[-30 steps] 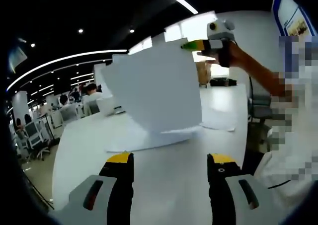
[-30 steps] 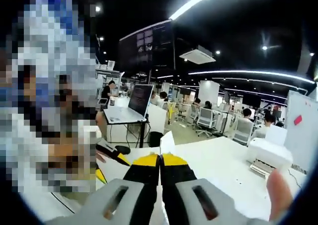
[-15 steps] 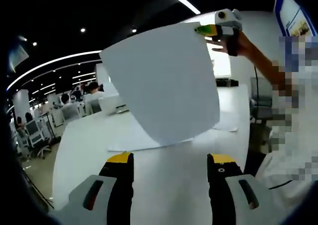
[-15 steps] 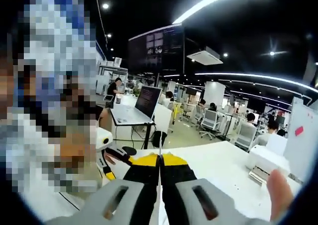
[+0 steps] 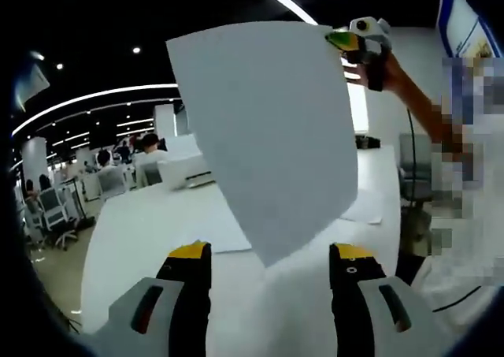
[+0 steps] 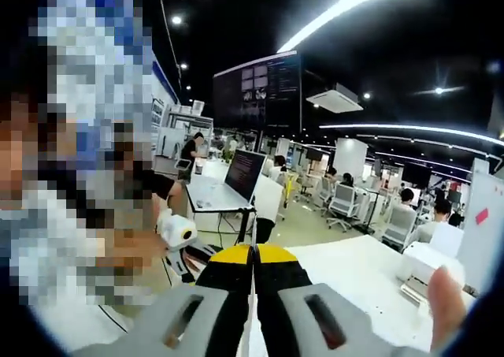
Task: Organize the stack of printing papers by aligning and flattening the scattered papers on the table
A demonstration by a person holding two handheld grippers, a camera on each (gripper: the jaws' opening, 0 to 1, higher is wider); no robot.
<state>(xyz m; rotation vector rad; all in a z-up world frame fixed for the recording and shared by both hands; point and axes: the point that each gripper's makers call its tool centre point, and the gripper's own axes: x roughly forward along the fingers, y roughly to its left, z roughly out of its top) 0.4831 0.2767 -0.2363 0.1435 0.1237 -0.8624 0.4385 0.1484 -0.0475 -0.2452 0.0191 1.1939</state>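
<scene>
A plain white paper sheet (image 5: 272, 132) is held pinched by its corner at upper right by the right gripper (image 5: 344, 39), dangling down toward centre frame just above the left gripper (image 5: 270, 256), whose jaws are spread apart and holding nothing.

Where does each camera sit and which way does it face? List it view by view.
Left gripper view: rides the open left gripper, facing across the white table at a lifted paper sheet pinched by the right gripper; a hand holds it.
Right gripper view: rides the right gripper, shut on the sheet's edge, facing the office; a fingertip shows.
Shared: sheet, table, both grippers.
</scene>
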